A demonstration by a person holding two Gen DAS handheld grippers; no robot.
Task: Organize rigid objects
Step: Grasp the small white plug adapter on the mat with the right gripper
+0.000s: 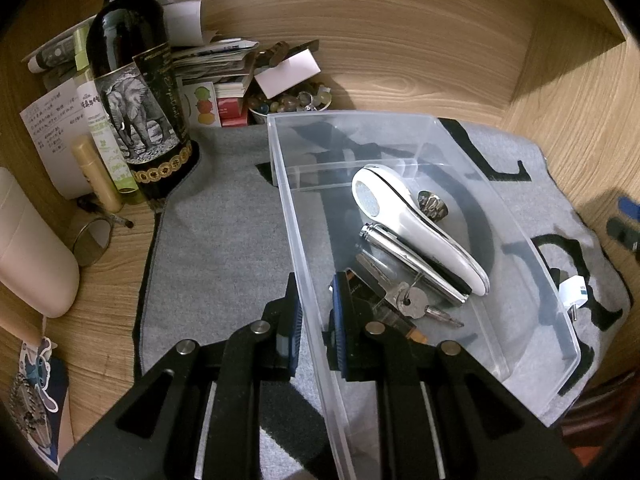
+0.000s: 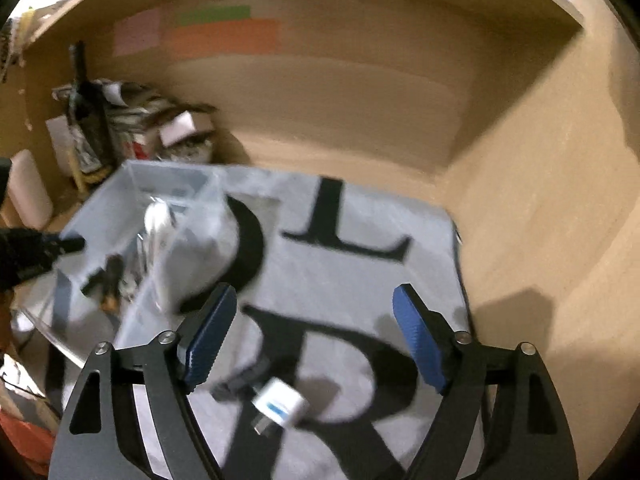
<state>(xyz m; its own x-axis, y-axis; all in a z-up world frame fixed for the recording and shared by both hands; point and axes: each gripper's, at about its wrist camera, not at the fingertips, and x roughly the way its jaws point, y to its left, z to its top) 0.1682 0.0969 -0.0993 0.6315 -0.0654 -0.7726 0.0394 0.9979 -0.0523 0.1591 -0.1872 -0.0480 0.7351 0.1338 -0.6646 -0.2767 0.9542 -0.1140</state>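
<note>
One clear bin point(image 1: 400, 128), one plug point(image 2: 280, 402), two tongs point(image 1: 314, 312)

"L" and "R" on mat point(image 2: 360, 280)

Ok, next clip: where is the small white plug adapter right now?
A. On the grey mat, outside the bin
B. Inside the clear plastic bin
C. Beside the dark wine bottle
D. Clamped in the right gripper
A: the small white plug adapter lies on the grey mat, below the wide-open right gripper and outside the clear plastic bin.
</note>
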